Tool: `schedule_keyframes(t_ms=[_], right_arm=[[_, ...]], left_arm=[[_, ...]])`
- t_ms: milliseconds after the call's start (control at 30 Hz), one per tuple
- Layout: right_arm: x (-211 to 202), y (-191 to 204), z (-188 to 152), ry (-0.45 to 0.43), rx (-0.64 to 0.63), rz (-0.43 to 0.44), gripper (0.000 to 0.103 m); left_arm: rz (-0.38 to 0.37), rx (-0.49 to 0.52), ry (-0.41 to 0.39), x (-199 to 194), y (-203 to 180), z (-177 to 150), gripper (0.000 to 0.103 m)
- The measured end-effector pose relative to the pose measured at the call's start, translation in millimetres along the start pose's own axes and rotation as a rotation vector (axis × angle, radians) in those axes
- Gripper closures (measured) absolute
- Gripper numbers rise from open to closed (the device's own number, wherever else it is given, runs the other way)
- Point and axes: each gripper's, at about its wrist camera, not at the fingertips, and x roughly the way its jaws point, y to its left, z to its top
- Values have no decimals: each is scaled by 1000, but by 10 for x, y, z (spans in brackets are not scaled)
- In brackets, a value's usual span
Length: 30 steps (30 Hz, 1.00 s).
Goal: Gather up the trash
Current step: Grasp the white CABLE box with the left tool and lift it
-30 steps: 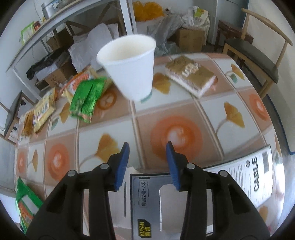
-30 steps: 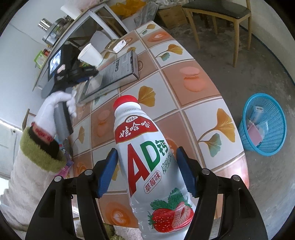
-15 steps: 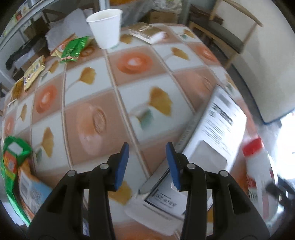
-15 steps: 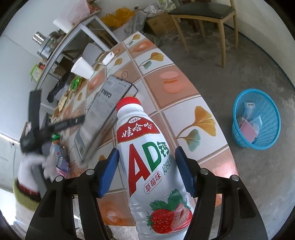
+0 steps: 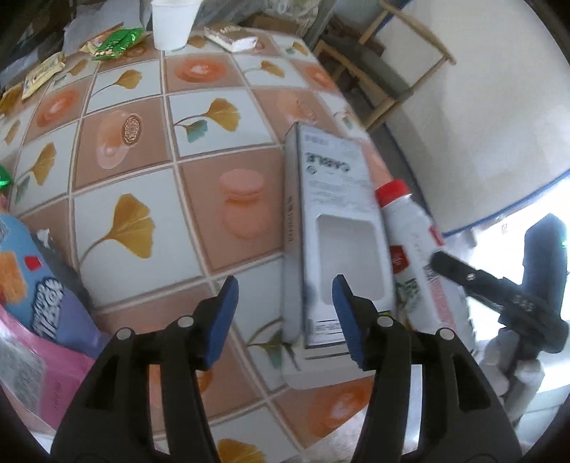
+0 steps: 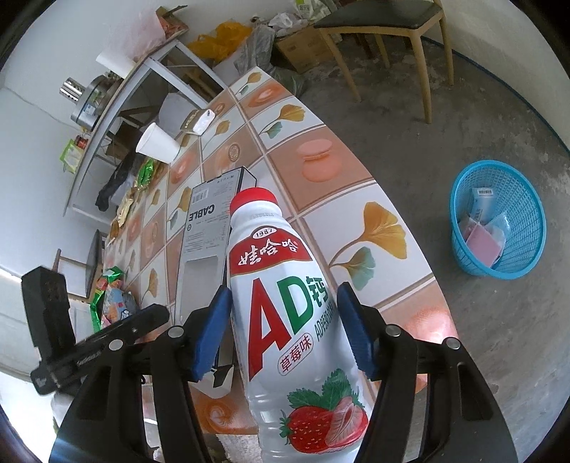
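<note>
My right gripper [image 6: 283, 329]: blue pads pressed against both sides of a white strawberry-milk bottle [image 6: 285, 302], red cap, "AD" lettering, held off the table [image 6: 356, 185] past its near edge. My left gripper [image 5: 283, 313]: fingers spread, nothing between them, poised above the near end of a grey cable box [image 5: 335, 228]. Cable box: lying flat along the table's right edge, cut-out window facing up, its near end reaching the near edge; the bottle shows just beside its right side in the left wrist view. Table: tiled pattern of orange rounds and ginkgo leaves. Far edge of table: white paper cup [image 5: 172, 21], upright; a flat gold-and-white packet [image 5: 231, 37] just right of it; green snack wrapper [image 5: 115, 42] just left of it; further yellow wrappers [image 5: 41, 71] along the far-left edge. Near-left corner: a blue snack bag [image 5: 32, 285] and a pink packet [image 5: 53, 377], touching or overlapping. Floor, right of the table and well apart from it: blue plastic basket [image 6: 459, 213] holding several packets, pink and pale blue. Wooden chair [image 6: 388, 32] with dark seat beyond the far-right corner.
</note>
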Motion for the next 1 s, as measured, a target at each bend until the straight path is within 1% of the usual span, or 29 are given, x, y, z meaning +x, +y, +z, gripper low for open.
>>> schedule_keyframes(t_ms=[67, 267, 300, 333, 433, 600, 833, 933, 1000], right_arm=[[1, 4, -2, 0, 0, -1, 44], [36, 90, 19, 11, -14, -13, 44], [44, 105, 23, 14, -18, -13, 44], [54, 123, 23, 19, -22, -10, 45], [78, 178, 23, 36, -35, -1, 45], [97, 227, 17, 52, -50, 9, 45], [105, 319, -86, 85, -80, 18, 46], [107, 341, -174, 117, -79, 50, 46], [105, 380, -246, 129, -96, 55, 47]], left_arm=[[-36, -9, -50, -34, -16, -32, 51], [-51, -7, -54, 127, -76, -44, 53], [-60, -6, -53, 141, -89, -57, 55], [-74, -4, -53, 150, -103, -71, 63], [-104, -3, -54, 154, -103, -107, 71], [-101, 5, -59, 110, -59, -146, 75], [-103, 17, -29, -33, -23, -296, 76], [-148, 23, 12, -112, -44, -418, 76], [-144, 38, 25, -161, -58, -506, 76]])
